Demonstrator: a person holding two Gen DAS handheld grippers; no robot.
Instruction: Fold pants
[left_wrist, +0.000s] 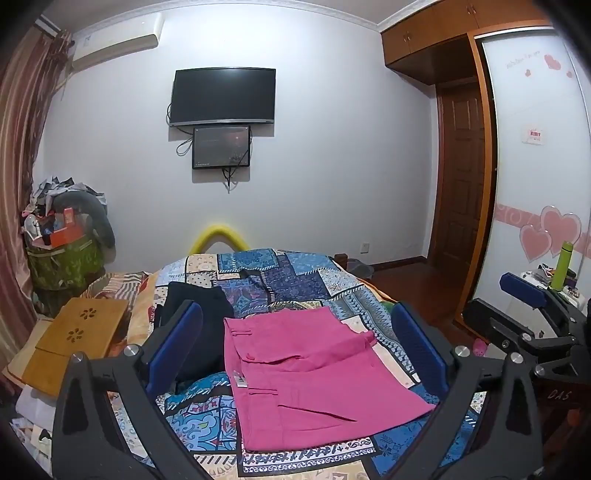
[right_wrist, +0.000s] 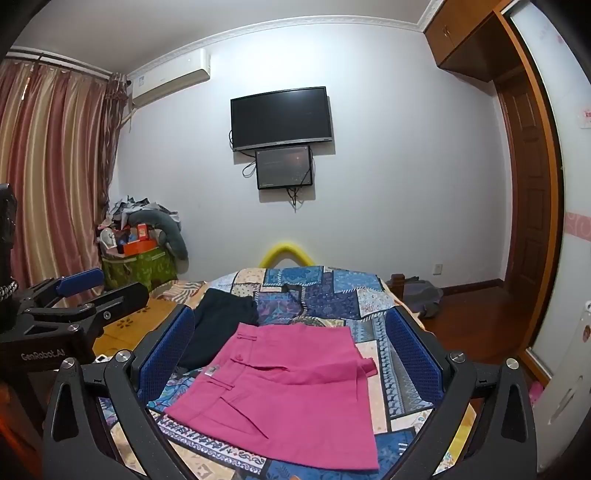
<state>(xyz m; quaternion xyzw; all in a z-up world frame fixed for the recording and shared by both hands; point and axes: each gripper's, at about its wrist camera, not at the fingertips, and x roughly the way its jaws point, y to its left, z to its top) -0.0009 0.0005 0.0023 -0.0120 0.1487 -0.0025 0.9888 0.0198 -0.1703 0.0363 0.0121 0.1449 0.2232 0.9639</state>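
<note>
Pink pants (left_wrist: 314, 376) lie folded into a compact stack on the patchwork bedspread (left_wrist: 280, 280); they also show in the right wrist view (right_wrist: 291, 391). My left gripper (left_wrist: 295, 347) is open and empty, held above the pants with its blue pads on either side. My right gripper (right_wrist: 291, 350) is open and empty too, above the same stack. The right gripper shows at the right edge of the left wrist view (left_wrist: 524, 295); the left gripper shows at the left edge of the right wrist view (right_wrist: 81, 284).
A dark garment (left_wrist: 199, 317) lies on the bed left of the pants, also in the right wrist view (right_wrist: 221, 317). A wooden lap tray (left_wrist: 77, 339) sits at the bed's left. A full laundry basket (left_wrist: 62, 258) stands by the curtain. Wardrobe (left_wrist: 535, 184) at right.
</note>
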